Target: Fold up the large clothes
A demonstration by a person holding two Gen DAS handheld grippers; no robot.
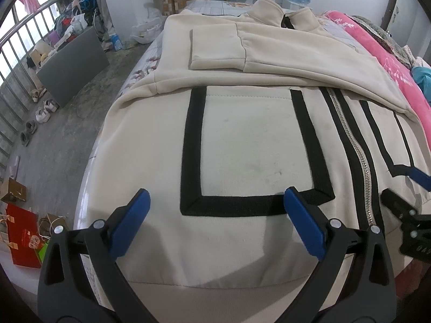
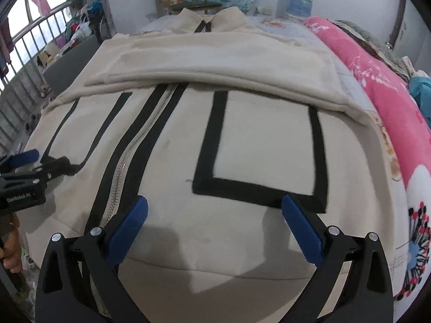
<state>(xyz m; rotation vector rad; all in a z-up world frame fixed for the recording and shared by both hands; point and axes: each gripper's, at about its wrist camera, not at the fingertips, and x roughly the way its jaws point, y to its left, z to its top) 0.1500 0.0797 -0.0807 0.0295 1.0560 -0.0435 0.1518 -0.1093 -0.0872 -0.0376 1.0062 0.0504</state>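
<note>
The black body of the left gripper (image 2: 20, 158), seen left of the jacket's zipper (image 2: 121, 172), carries white lettering that looks like "GenRobot.AI". The red bag (image 1: 23, 235) on the floor has white characters too small to read.

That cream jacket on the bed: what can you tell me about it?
The cream jacket looks like soft fleece and lies front-up, flat on the bed. A silver zipper, closed and edged in black, runs down its middle, with black-trimmed square pockets on each side. Both sleeves are folded across the chest below the stand-up collar. Neither open gripper holds it.
</note>
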